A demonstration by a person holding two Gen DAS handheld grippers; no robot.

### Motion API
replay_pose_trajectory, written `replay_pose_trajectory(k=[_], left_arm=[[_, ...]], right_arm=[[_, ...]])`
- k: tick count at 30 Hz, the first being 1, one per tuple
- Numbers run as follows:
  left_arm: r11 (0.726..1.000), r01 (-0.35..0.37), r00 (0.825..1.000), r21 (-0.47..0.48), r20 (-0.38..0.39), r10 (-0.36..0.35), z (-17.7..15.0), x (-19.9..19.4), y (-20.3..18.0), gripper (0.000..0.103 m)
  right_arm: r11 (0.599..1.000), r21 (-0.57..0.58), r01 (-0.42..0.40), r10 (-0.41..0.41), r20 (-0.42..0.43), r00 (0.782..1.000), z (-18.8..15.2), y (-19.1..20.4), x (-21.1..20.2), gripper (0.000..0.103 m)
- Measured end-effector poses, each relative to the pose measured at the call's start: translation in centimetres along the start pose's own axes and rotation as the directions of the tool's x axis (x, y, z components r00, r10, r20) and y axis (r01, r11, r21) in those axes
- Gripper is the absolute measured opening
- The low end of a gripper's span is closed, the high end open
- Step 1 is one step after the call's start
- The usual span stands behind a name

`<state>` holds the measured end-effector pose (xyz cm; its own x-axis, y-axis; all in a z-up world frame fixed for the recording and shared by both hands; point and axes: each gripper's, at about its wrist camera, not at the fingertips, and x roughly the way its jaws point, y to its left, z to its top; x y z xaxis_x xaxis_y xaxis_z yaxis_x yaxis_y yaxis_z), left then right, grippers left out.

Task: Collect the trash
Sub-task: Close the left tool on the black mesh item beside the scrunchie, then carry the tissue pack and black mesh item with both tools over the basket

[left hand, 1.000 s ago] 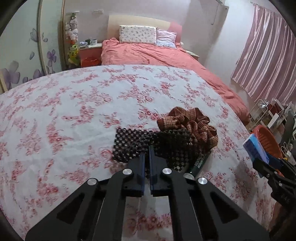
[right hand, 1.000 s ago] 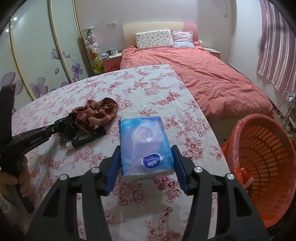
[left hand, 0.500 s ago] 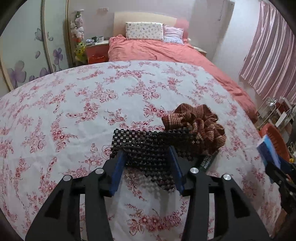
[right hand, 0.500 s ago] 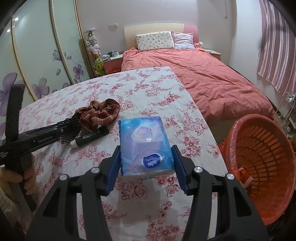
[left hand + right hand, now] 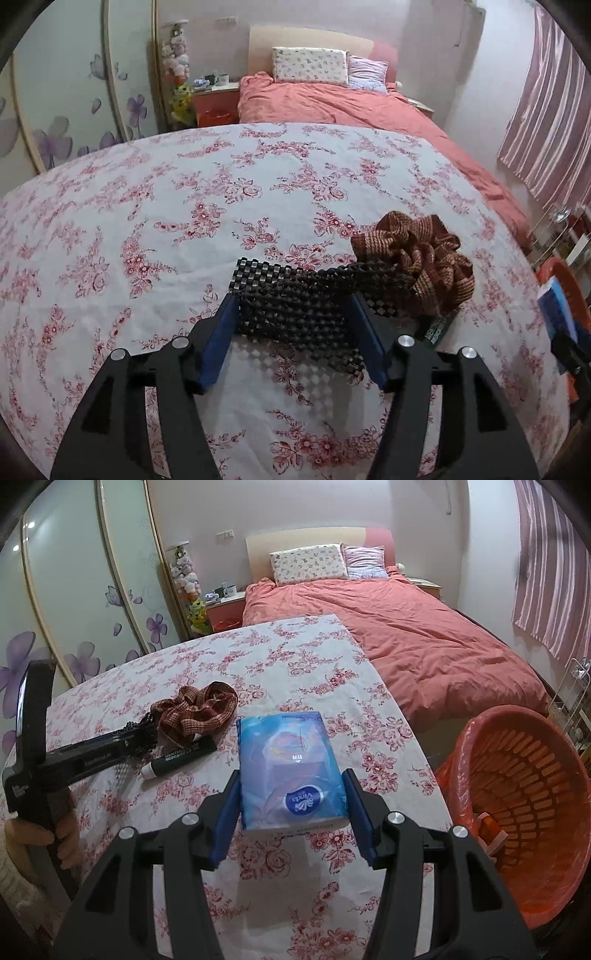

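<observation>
The left hand-held gripper [image 5: 291, 332] is over the flowered tabletop [image 5: 147, 221] with its jaws opening; the black mesh mat [image 5: 303, 310] lies between the blue pads, which stand at its two side edges and do not appear to press it, so it counts as released, not gripped. The mat looks like a soft, openwork, rubbery sheet: light, floppy, apt to drape and fold under its own weight, and probably grippy, not slippery. A pinch across a doubled edge or a bunched fold would likely hold it better than a flat span, which would sag. Just beyond and to the right of this gripper's tips sits a crumpled brown woven cloth [image 5: 417, 254], touching the far end of the mat; it too should be limp and light, best taken at the top of the heap. A dark tube [image 5: 439, 325] lies just to the right of the right finger, partly under the cloth; being stiff and round it may roll, so it would want a grip across its middle. The right hand-held gripper [image 5: 291, 805] is closed on a blue tissue pack [image 5: 291, 768], its pads against the two long sides; the pack is soft and squashy, with a slick film wrapper. The orange basket [image 5: 524, 775] stands off the tabletop to the right of that gripper, near it.
</observation>
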<state>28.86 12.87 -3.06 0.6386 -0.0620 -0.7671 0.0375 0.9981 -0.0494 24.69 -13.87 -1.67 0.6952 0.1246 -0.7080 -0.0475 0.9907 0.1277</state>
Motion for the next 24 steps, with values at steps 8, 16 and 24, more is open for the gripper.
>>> replay_pose_trajectory(k=[8, 16, 24], left_arm=[[1.000, -0.017, 1.000, 0.026, 0.002, 0.017, 0.2, 0.2, -0.6, 0.037], [0.998, 0.065, 0.996, 0.017, 0.052, -0.066, -0.4, -1.3, 0.3, 0.012], [0.997, 0.079, 0.987, 0.016, 0.139, -0.080, 0.6, -5.3, 0.6, 0.012]], right_arm=[[1.000, 0.001, -0.012, 0.012, -0.010, 1.000, -0.5, 0.4, 0.1, 0.053], [1.000, 0.002, -0.018, 0.017, 0.005, 1.000, -0.5, 0.2, -0.8, 0.053], [0.999, 0.023, -0.031, 0.029, 0.068, 0.997, 0.3, -0.3, -3.2, 0.053]])
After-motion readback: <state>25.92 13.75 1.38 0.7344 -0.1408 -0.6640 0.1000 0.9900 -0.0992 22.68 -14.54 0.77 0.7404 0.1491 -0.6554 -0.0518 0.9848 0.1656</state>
